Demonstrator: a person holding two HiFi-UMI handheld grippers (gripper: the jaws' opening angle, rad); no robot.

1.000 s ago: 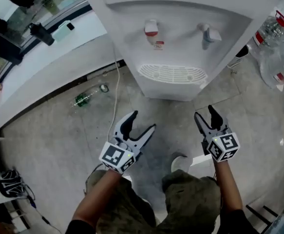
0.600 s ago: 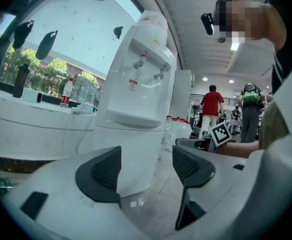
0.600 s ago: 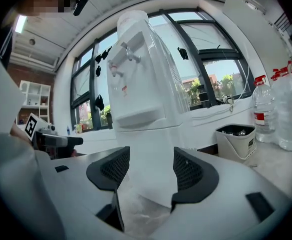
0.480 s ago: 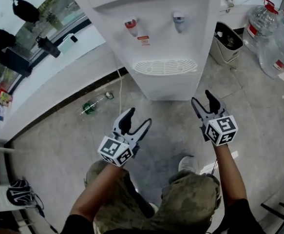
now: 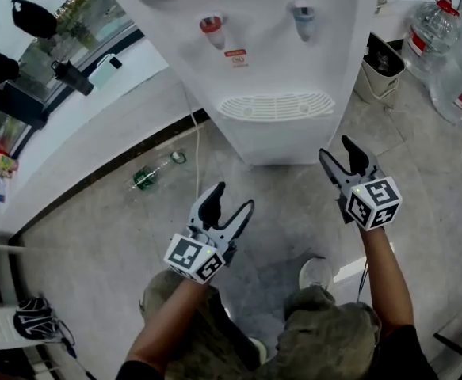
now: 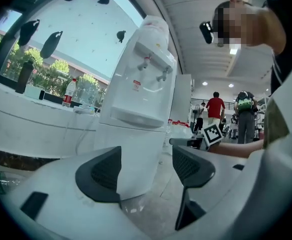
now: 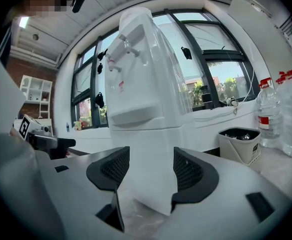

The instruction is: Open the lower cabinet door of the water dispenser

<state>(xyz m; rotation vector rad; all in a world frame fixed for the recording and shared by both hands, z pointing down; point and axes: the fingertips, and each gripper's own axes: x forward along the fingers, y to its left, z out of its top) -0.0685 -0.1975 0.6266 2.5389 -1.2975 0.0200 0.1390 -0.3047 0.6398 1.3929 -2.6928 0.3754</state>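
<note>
**A:** Gripper status?

**B:** Left gripper (image 5: 232,198): jaws spread wide, nothing between them. Right gripper (image 5: 336,149): same, wide and empty. Both are held over the floor (image 5: 96,236), aimed at the water dispenser (image 5: 278,70).

**A:** Any contact with the unit?

**B:** None, both are clear of it. The right one is nearer, just off the base's front right corner. The left one sits further back, off to the left.

**A:** Where's the door?

**B:** The lower cabinet door (image 7: 146,159) is on the front face below the drip tray (image 5: 274,106). The head view looks down too steeply to show it. The right gripper view frames that lower face between its pads (image 7: 110,171), corner edge on. The left gripper view has the same lower body between its jaws, further off. The face looks flat and closed. I can't make out a handle or a seam.

**A:** What's around it?

**B:** A red tap (image 5: 210,27) and a blue tap (image 5: 303,11) sit above the tray. A cord (image 5: 196,157) runs down the left side to the floor. A green bottle (image 5: 155,171) lies by the wall on the left. On the right there's a bin (image 5: 383,63), with water jugs (image 5: 452,62) beyond it.
</note>
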